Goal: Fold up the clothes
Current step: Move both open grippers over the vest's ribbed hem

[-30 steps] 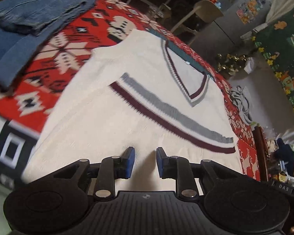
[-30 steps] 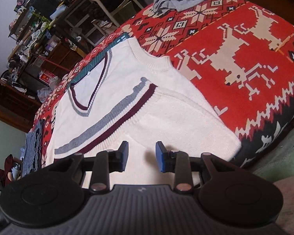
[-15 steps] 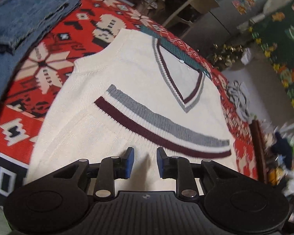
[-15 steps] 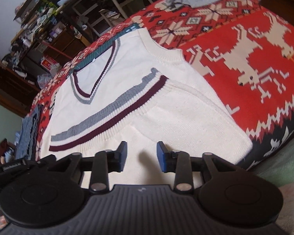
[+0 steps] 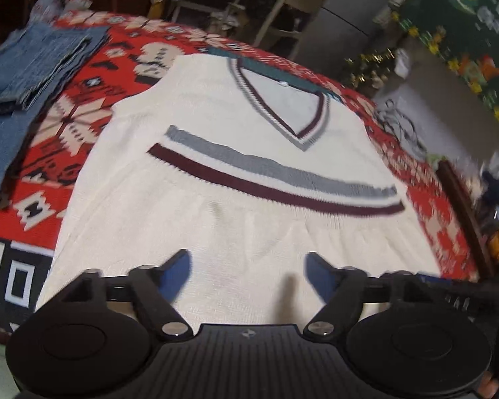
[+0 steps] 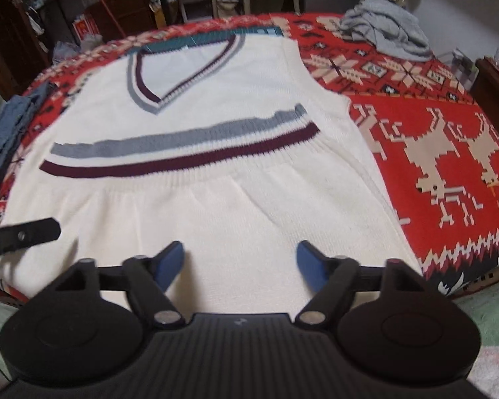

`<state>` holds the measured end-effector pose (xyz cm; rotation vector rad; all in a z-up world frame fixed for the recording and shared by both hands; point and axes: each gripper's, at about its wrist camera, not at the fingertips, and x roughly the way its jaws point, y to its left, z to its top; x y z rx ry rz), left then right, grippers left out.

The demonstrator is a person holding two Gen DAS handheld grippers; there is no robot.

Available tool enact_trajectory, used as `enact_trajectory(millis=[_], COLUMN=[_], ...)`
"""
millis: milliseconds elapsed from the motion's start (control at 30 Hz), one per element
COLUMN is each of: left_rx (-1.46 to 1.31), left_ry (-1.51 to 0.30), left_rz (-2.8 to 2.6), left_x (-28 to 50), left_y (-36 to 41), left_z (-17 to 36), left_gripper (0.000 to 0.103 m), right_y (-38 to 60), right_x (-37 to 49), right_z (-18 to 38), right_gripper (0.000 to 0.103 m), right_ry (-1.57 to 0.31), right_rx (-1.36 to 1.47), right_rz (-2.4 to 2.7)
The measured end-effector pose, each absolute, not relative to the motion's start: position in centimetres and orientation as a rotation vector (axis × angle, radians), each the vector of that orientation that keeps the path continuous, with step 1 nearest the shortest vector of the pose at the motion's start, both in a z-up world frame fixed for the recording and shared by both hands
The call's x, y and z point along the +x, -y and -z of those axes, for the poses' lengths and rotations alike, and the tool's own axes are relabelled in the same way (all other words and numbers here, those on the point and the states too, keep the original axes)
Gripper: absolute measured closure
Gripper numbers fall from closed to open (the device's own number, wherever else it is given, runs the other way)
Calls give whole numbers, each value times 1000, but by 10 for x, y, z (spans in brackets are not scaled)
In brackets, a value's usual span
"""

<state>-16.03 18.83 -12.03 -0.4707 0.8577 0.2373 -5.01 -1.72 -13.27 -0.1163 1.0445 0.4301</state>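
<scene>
1. Red patterned blanket [image 6: 449,106], with snowflake and reindeer figures, spread over a bed and filling both views ahead of and to both sides of each hand-held gripper.
2. White knit vest [image 5: 236,232] [image 6: 216,199], lying flat on the blanket directly ahead of both hand-held grippers, V-neck at the far end, a grey band and a maroon band across the middle; near part folded up so a plain white layer reaches to just below the bands and runs under both sets of fingers.
3. Folded blue jeans [image 5: 33,76], on the blanket far ahead and to the left of the left hand-held gripper; seen as a blue strip at the left edge of the right wrist view [image 6: 6,123].
4. Crumpled grey garment [image 6: 386,33], on the blanket far ahead and to the right of the right hand-held gripper, well apart from the vest.
5. Left hand-held gripper [image 5: 248,266], above the near part of the vest, jaws opening and already wide, nothing pinched between the blue pads, only vest fabric showing beneath the gap; one black finger of it visible in the right wrist view, to the left of the right hand-held gripper.
6. Right hand-held gripper [image 6: 241,257], over the same near part of the vest, jaws opening and wide, blue pads gripping nothing.
</scene>
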Motion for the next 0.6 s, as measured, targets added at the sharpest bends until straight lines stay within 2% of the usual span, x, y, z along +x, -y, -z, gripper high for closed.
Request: enact_trajectory(millis=[200,433,600], left_rx=[-233,-159,-141], left_ry=[-885,-920,-926], left_rz=[-293,-260,-259], left_x=[-152,-147,-145], left_y=[-156,-152,-150], left_z=[128,130,130], left_gripper=[2,0,0], right_y=[15,26,26], right_x=[-50,-56,-48], right_z=[137,117,121], right_gripper=[1,1,1], right_ry=[-1063,-913,-951], right_rx=[-146,-64,-35], right_rz=[-407,-405,-436])
